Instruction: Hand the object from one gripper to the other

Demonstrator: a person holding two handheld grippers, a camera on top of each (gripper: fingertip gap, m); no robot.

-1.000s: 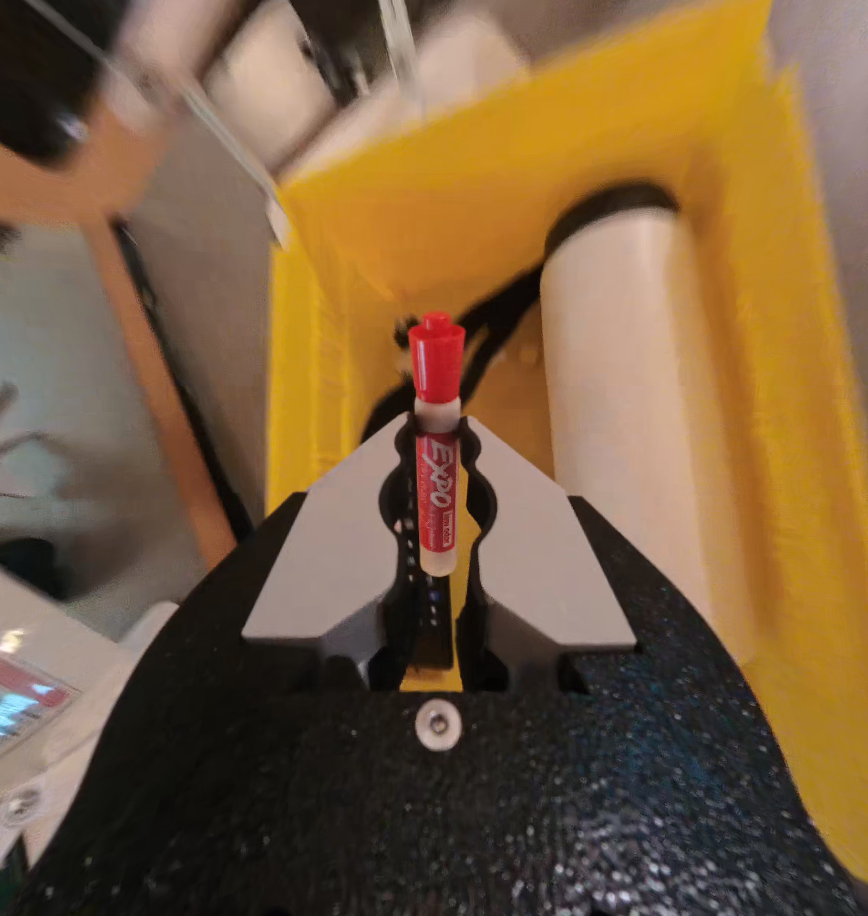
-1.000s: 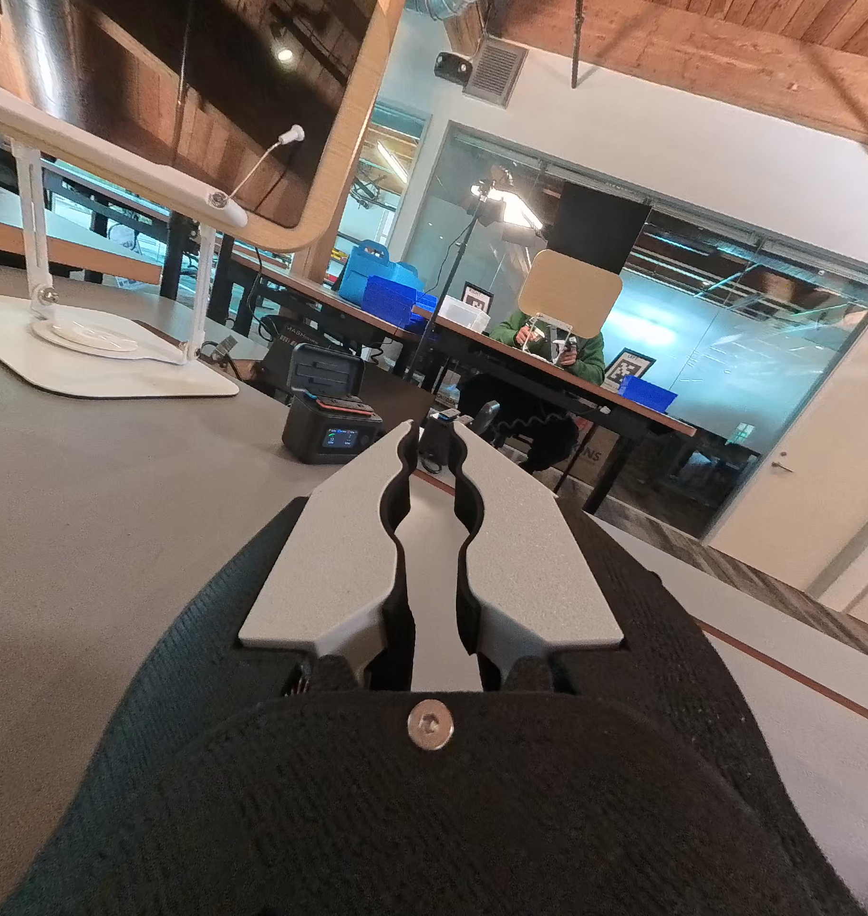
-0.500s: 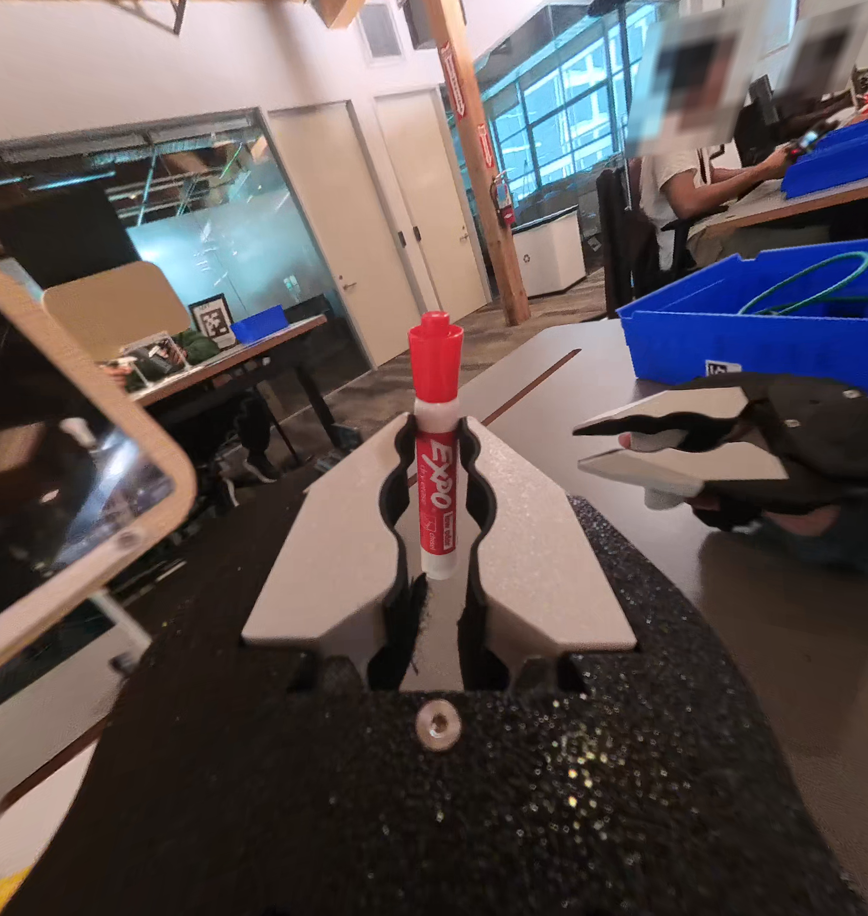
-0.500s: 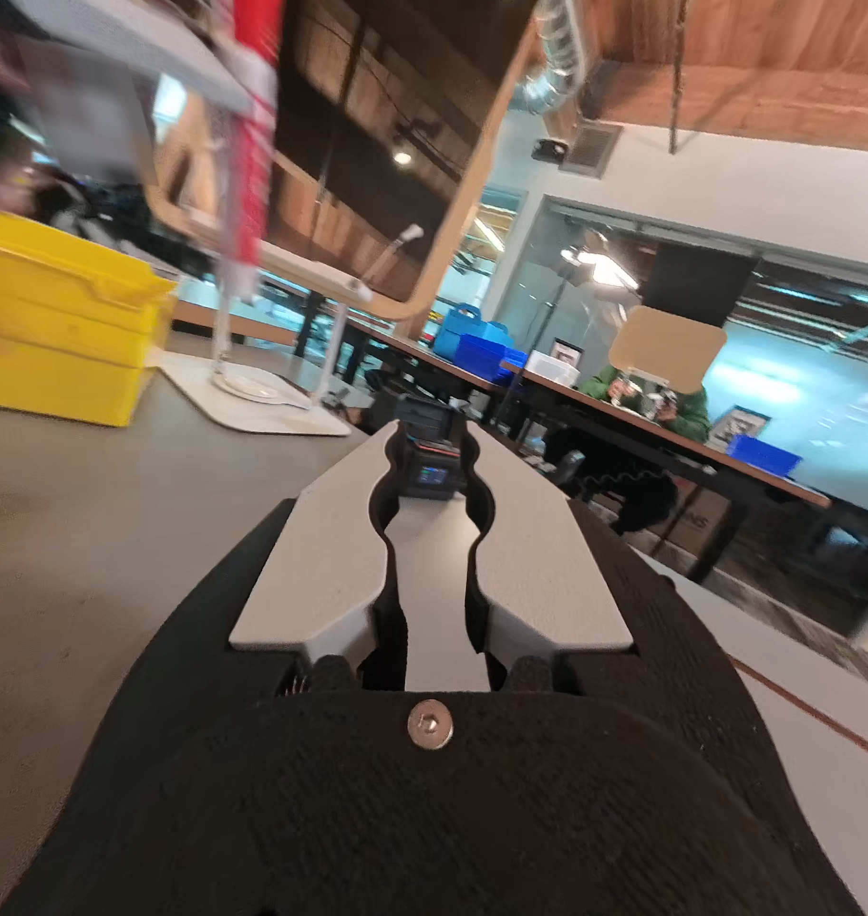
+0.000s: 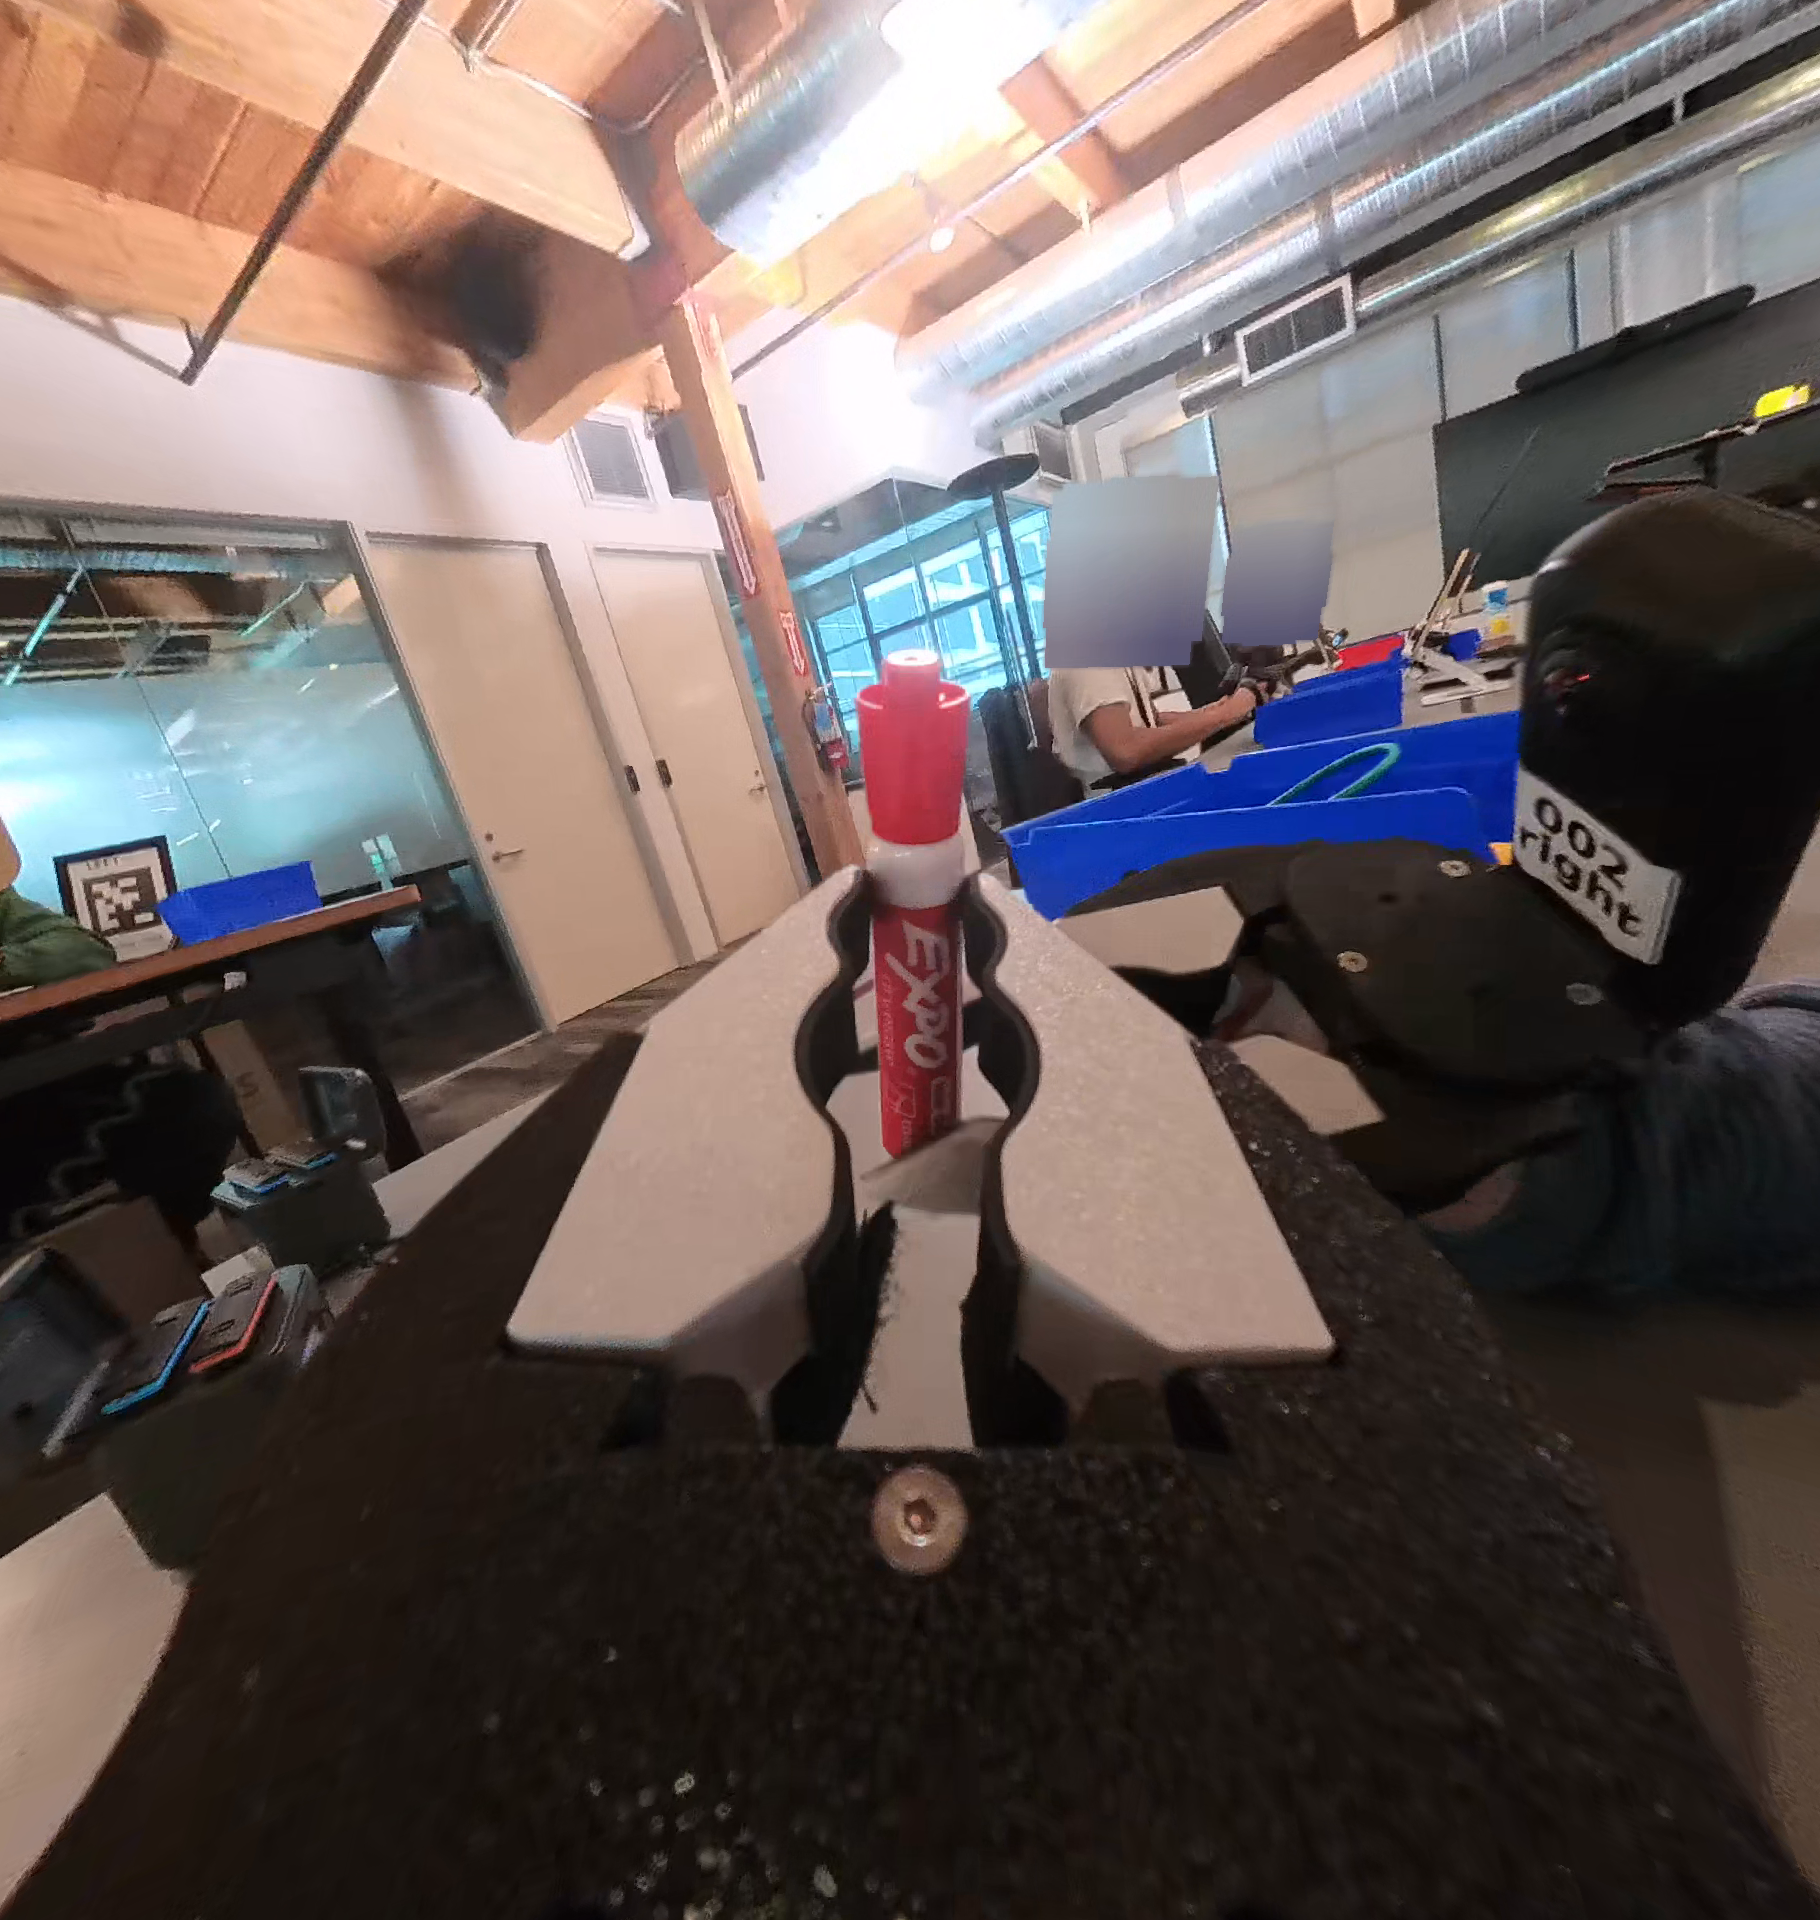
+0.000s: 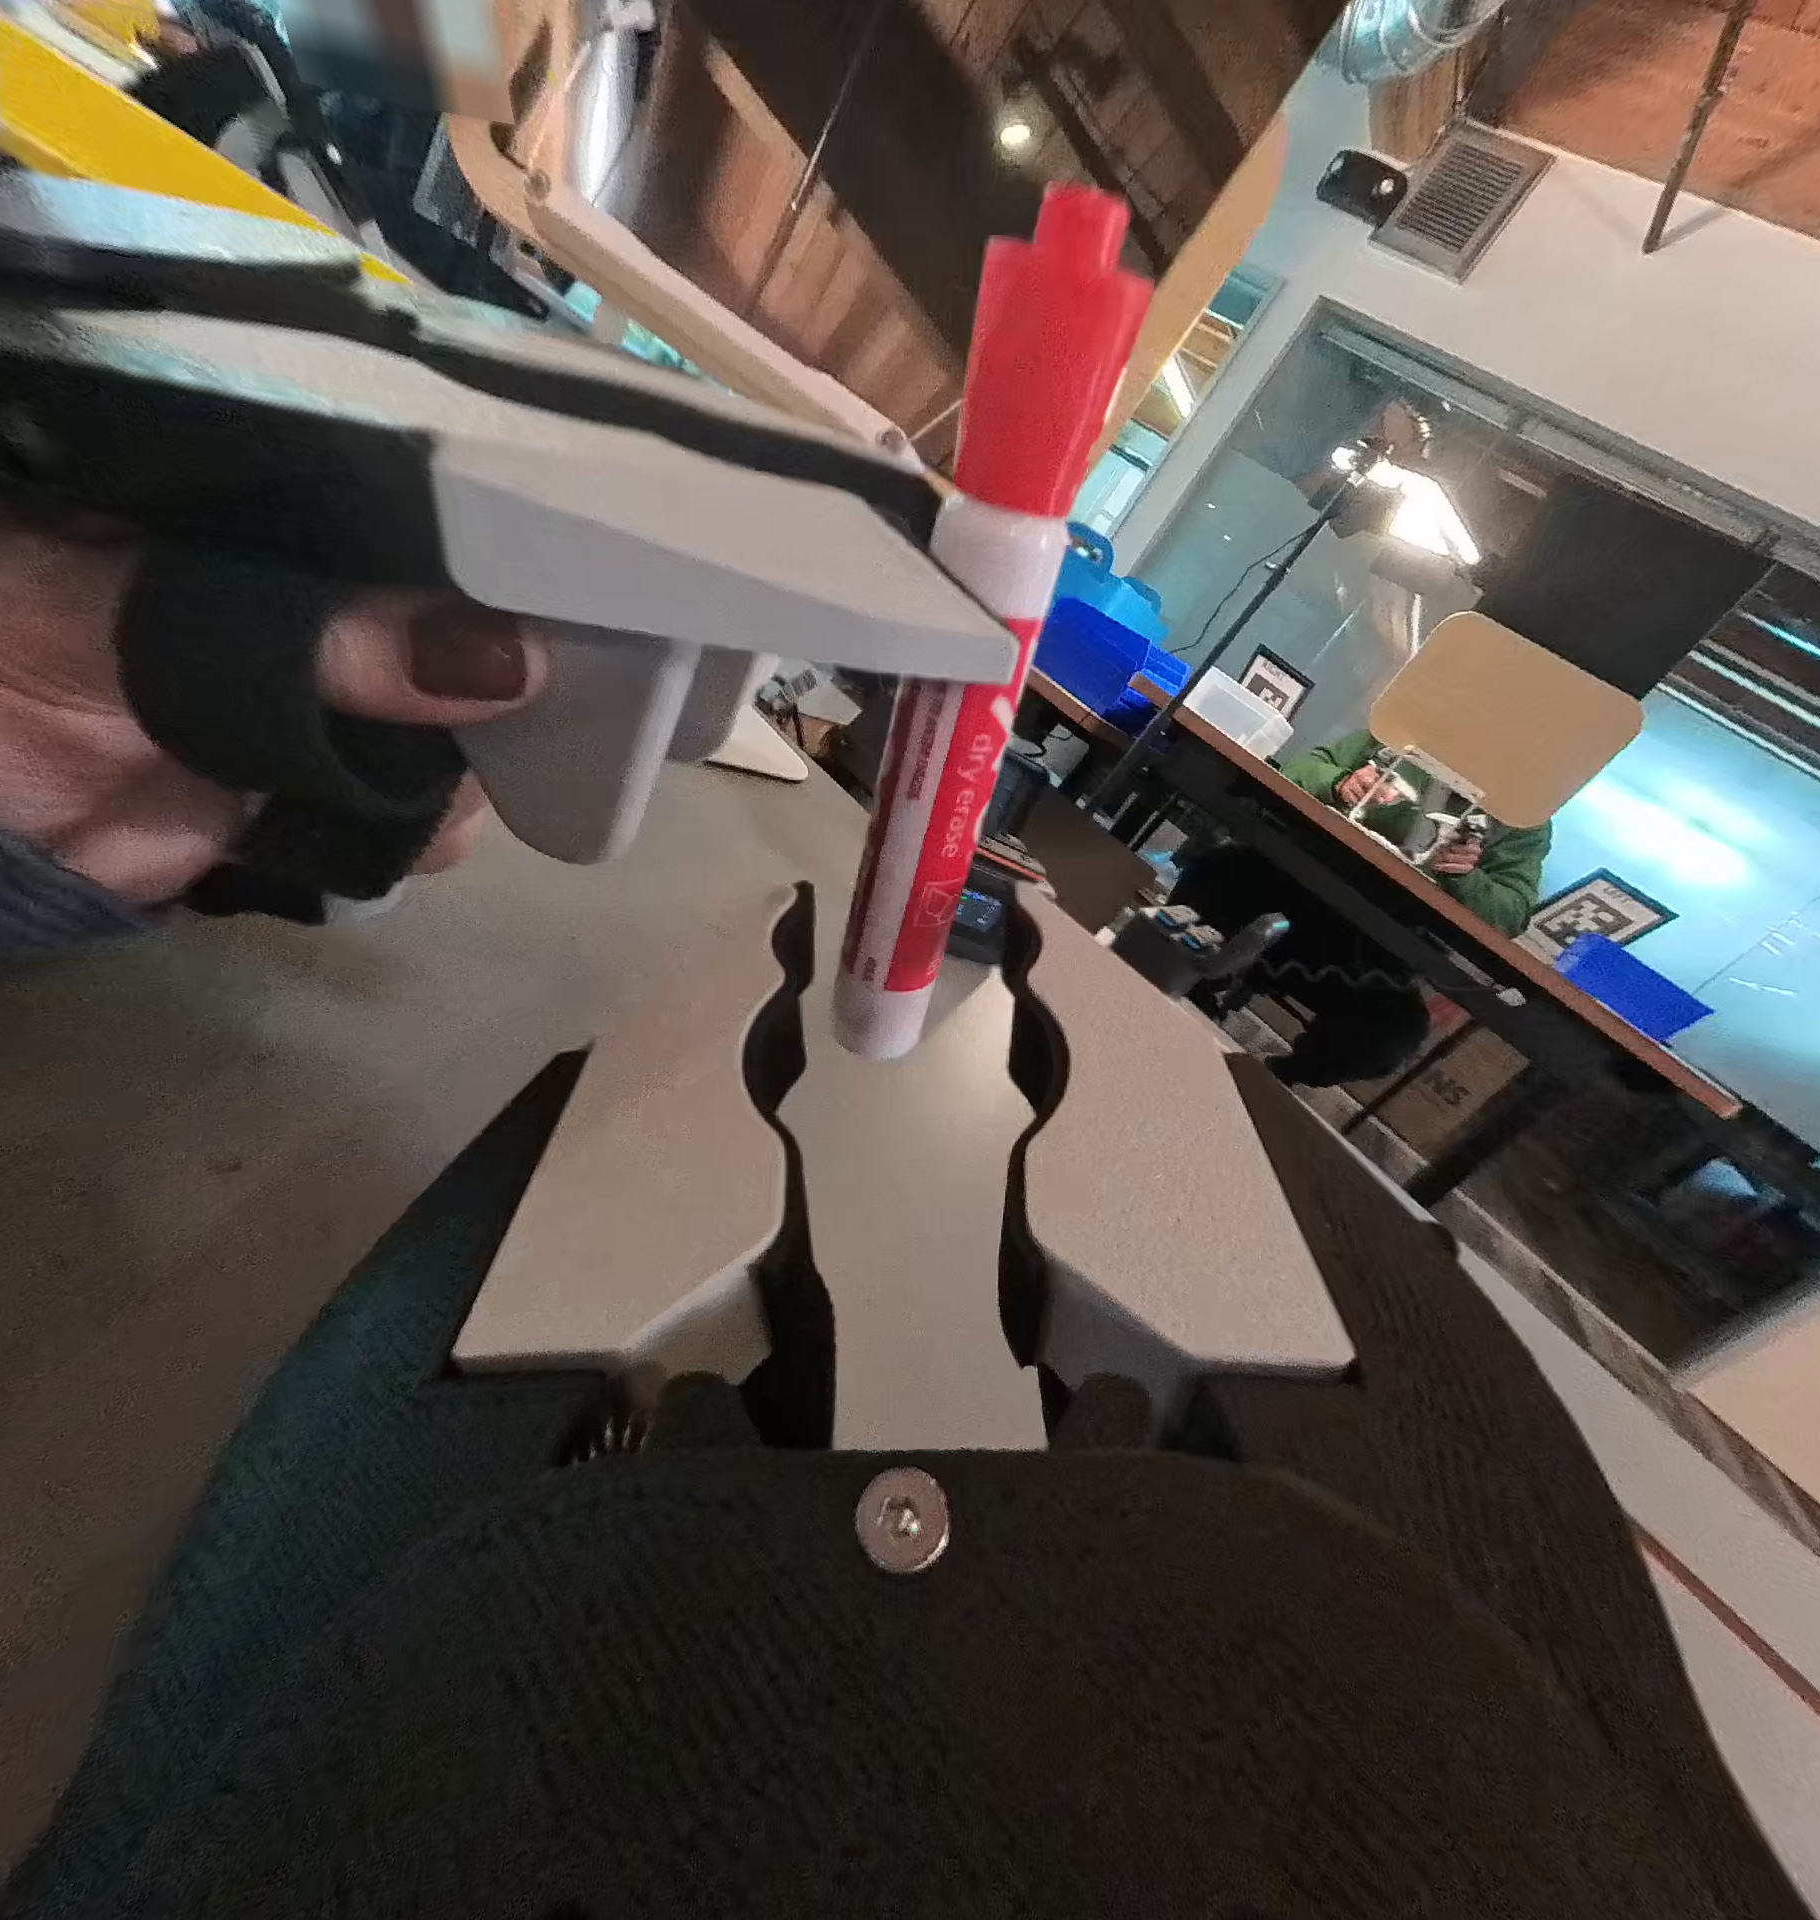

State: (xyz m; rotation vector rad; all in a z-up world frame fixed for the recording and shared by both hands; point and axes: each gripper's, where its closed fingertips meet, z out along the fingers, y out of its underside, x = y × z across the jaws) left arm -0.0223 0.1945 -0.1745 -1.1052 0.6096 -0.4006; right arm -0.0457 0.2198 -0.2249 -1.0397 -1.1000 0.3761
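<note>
My left tongs (image 5: 916, 904) are pinching the red marker (image 5: 914, 914) just below its cap, holding it upright above the worktop (image 6: 210, 1091). My right tongs (image 6: 906, 935) are sitting spread, with the marker's lower end hanging between their tips; I can't tell if they're touching it. Blue bins (image 5: 1249, 831) are sitting at the worktop's far edge.
</note>
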